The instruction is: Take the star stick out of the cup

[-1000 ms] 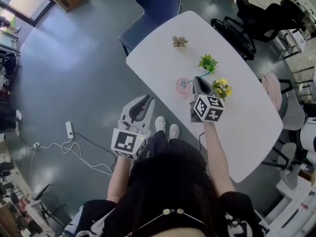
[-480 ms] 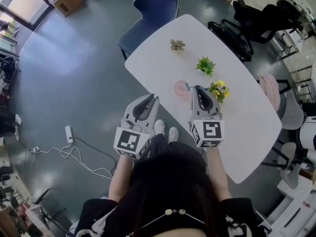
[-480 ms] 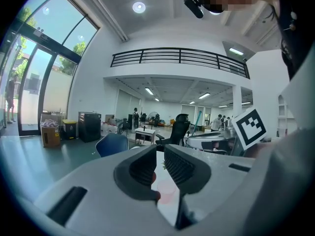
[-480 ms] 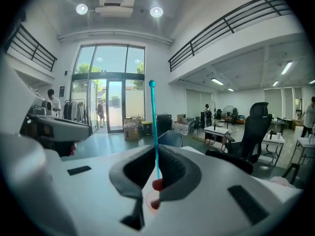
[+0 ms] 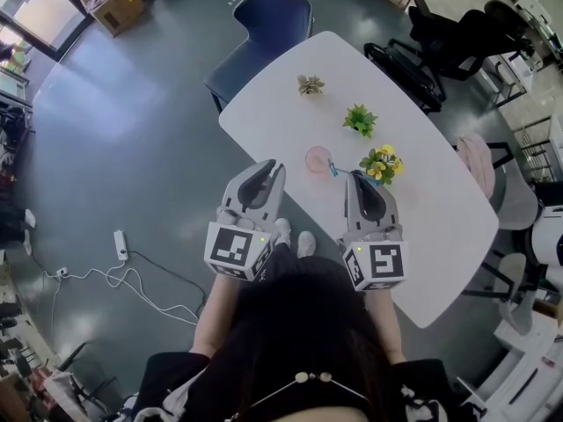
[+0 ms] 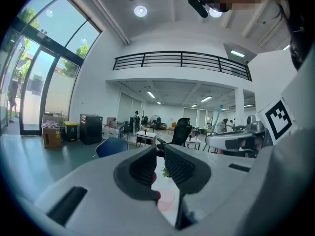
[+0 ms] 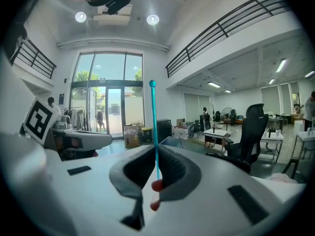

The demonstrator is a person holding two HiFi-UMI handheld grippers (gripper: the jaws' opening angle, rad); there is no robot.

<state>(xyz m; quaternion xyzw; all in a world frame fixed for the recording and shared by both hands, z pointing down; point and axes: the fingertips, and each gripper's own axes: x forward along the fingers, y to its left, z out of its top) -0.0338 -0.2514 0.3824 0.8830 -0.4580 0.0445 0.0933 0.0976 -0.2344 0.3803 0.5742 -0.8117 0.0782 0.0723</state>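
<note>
A pink cup [image 5: 318,158] stands on the white table [image 5: 422,236] near its front edge. My right gripper [image 5: 356,178] is shut on a thin teal star stick [image 5: 332,167], just right of the cup's rim. In the right gripper view the stick [image 7: 153,127] rises upright from between the pads of the right gripper [image 7: 157,166], ending in a small ball; its lower end is hidden. My left gripper [image 5: 266,167] hovers left of the cup over the table's edge. The left gripper [image 6: 160,163] has its jaws nearly together and holds nothing.
On the table stand a yellow-flowered plant [image 5: 379,165], a green plant [image 5: 359,119] and a small succulent [image 5: 309,84]. A blue chair [image 5: 264,25] is at the table's far side, black office chairs [image 5: 440,42] at the right. A power strip [image 5: 119,244] with cable lies on the floor.
The right gripper has drawn back toward me from over the cup, bringing the teal stick with it. The left gripper has drifted a little forward and right.
</note>
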